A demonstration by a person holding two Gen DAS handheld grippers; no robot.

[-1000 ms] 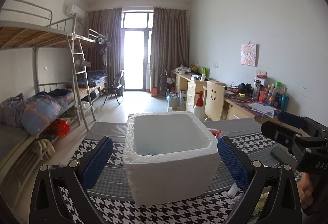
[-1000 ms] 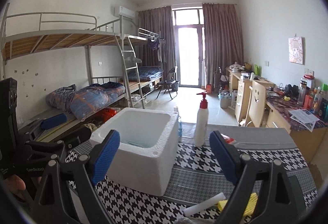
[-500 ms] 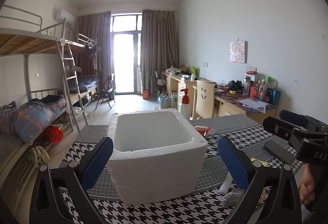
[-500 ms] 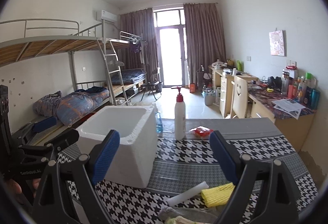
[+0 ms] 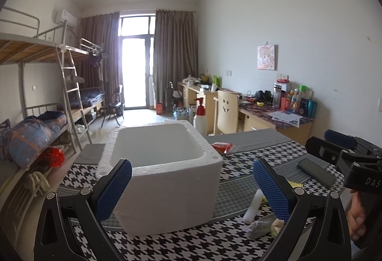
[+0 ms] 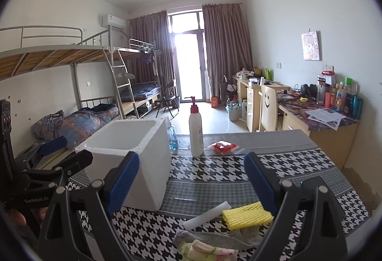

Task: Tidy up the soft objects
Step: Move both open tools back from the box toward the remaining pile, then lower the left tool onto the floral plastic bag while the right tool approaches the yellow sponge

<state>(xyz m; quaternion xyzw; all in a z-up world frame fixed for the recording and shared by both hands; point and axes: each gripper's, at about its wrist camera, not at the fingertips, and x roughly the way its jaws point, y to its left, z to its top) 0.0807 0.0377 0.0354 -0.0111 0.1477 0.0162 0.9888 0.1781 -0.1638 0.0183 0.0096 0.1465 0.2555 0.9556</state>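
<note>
Both claws, left (image 5: 192, 185) and right (image 6: 192, 181), released above the sponge (image 6: 247, 214).

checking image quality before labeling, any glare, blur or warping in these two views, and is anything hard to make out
Left wrist view: balcony door blown out white, dimming the curtains; fisheye bows the walls; foam box sharp.
Right wrist view: same glare at the door, bunk rail curved by the lens; yellow sponge and socks clear, though partly hidden behind the right gripper fingers.
</note>
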